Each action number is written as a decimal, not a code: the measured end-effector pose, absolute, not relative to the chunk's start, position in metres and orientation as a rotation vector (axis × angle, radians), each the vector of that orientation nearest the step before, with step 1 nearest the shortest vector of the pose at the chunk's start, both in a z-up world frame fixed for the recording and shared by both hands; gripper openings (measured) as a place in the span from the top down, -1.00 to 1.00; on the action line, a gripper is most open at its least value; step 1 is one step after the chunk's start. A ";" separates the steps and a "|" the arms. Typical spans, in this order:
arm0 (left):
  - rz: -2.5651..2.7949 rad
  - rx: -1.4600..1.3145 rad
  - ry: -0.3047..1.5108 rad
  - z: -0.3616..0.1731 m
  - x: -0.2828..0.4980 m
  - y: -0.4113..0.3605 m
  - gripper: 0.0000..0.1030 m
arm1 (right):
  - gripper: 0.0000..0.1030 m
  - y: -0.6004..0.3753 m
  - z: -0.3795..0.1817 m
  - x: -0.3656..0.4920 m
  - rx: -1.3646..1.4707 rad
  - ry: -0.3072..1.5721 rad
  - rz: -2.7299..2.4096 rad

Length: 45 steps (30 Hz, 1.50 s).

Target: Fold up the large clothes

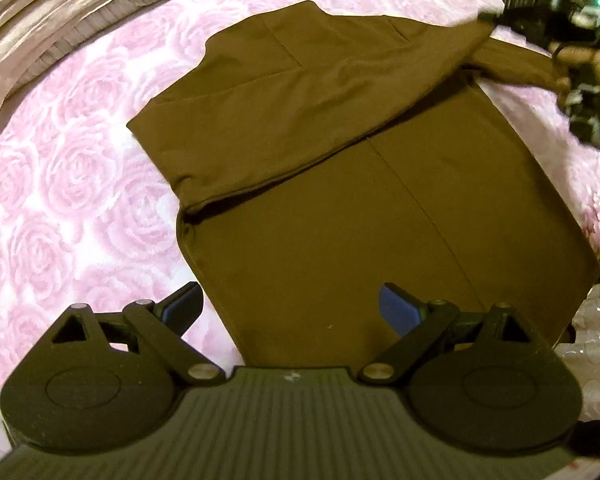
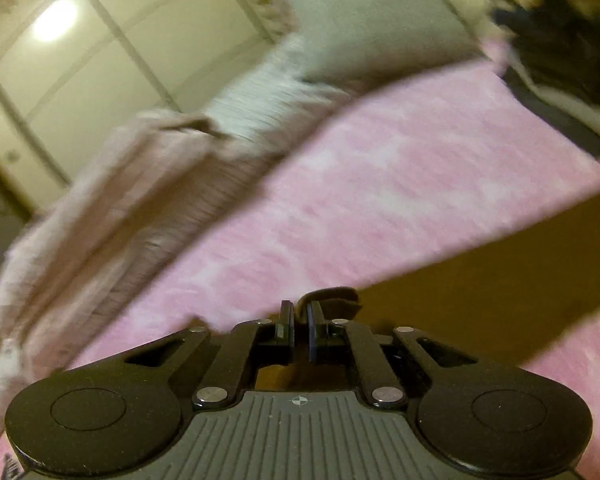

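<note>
Brown garment (image 1: 340, 200) lies on the pink bed (image 1: 60, 200); right gripper (image 2: 300, 320) jaws pinch its edge, left gripper (image 1: 290, 308) jaws spread.

There was one brown garment (image 1: 340, 184), one pink blanket (image 1: 72, 184), one grey pillow (image 2: 376, 24), and two grippers (image 1: 292, 308) (image 2: 299, 328).

Your garment (image 1: 340, 184) is a plain olive brown with no print. Beneath it your bedspread (image 1: 72, 184) is pink with a pale rose pattern. At ten o'clock your folded bedding (image 1: 40, 12) is beige beside grey stripes. Your left hand-held gripper (image 1: 291, 307) is black with blue pads (image 1: 398, 308); the wardrobe doors (image 2: 112, 52) are cream.
</note>
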<state>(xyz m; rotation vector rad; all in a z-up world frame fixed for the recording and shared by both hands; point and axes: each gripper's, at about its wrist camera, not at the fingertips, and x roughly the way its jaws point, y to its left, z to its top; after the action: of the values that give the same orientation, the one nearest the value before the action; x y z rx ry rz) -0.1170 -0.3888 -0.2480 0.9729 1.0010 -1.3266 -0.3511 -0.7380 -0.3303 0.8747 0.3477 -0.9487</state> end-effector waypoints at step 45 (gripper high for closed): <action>-1.271 0.860 0.869 -0.239 -0.286 -0.561 -0.80 | 0.14 -0.803 -0.327 -0.645 1.088 0.344 -1.350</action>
<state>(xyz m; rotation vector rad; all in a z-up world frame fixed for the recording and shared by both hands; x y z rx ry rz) -0.2863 -0.5611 -0.2388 0.8597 0.8691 -1.2707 -0.6453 -0.8029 -0.3273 1.0882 0.3440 -1.3502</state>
